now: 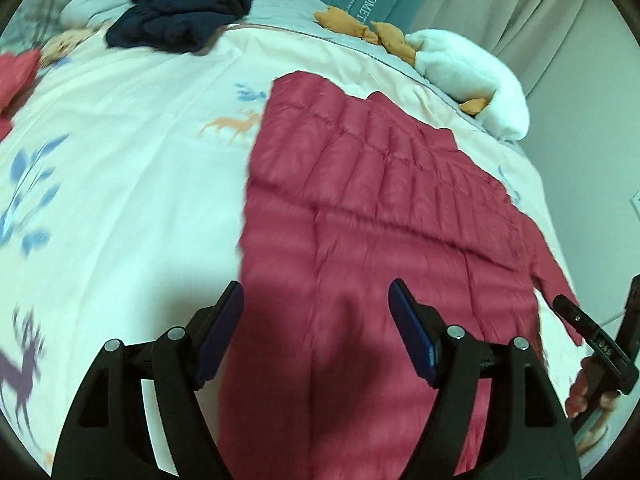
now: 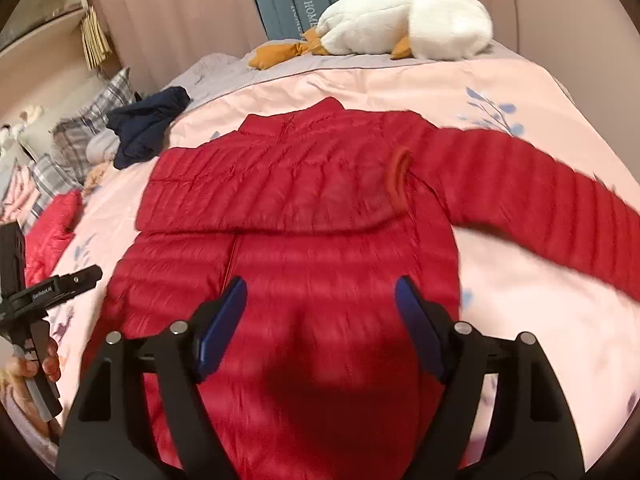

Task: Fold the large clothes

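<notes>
A red quilted puffer jacket [image 2: 296, 208] lies flat on the pale pink bedspread printed with blue leaves and deer [image 2: 520, 308], collar toward the far side. Its left sleeve is folded across the chest, the cuff resting near the right armhole; its right sleeve stretches out toward the bed's right edge.

The right gripper [image 2: 320, 300] hovers over the jacket's near hem, jaws spread wide and gripping nothing. The left gripper [image 1: 314, 308] hangs over the jacket's near left edge, likewise released, with only cloth below.

To the left of the jacket the bedspread is bare for a wide stretch. Farther left lie a crumpled dark navy garment [image 1: 180, 12] and a second red garment [image 1: 16, 76] at the bed's edge. Along the far edge rests a white plush goose with orange feet [image 2: 404, 28], clear of the collar, with beige curtains [image 2: 192, 12] behind. Near right of the body, under the outstretched sleeve, the bedspread is open.
</notes>
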### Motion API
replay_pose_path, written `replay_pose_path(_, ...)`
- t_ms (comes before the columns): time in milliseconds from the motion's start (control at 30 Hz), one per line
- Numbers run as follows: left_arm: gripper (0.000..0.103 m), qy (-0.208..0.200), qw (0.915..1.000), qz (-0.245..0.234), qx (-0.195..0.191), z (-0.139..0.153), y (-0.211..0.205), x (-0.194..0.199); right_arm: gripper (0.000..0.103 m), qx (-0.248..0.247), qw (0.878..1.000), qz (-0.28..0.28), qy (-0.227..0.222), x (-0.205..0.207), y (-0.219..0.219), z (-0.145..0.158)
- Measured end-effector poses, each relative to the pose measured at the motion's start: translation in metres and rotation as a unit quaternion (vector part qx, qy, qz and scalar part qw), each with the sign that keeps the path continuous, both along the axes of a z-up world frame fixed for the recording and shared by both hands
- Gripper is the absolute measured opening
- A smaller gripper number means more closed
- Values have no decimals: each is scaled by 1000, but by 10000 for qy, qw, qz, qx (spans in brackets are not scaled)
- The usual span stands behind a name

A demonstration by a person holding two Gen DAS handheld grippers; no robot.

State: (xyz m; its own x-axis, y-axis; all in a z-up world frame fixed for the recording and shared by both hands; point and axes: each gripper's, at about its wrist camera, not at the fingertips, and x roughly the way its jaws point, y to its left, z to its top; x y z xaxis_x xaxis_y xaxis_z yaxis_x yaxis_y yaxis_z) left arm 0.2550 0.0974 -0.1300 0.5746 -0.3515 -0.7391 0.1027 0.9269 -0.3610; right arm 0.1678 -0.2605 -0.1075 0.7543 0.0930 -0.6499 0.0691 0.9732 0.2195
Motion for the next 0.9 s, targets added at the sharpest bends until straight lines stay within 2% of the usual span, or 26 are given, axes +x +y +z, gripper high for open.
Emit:
replay_pose_path(133,75,14,9999,127,-65,-2,20,-37,81,234,9997,-102,-17,-35,-8,-4)
replay_pose_path(333,75,46,9998,205,-60,-3,26,-86,87,494,9985,-236,-78,-77,-16,-8)
replay_pose_path(533,75,131,9996,172,-195,-9,20,-122,87,355,9992,-165,76,-102,-7,-19)
replay_pose_path(667,75,187,9997,117,-135,-10,11,-131,89,220,9997,-135,59,-115,0,-23)
replay_pose_path(900,75,184,9998,30,-76,-4,-4,-141,89,336,9993,-116,58,-132,-4,-26)
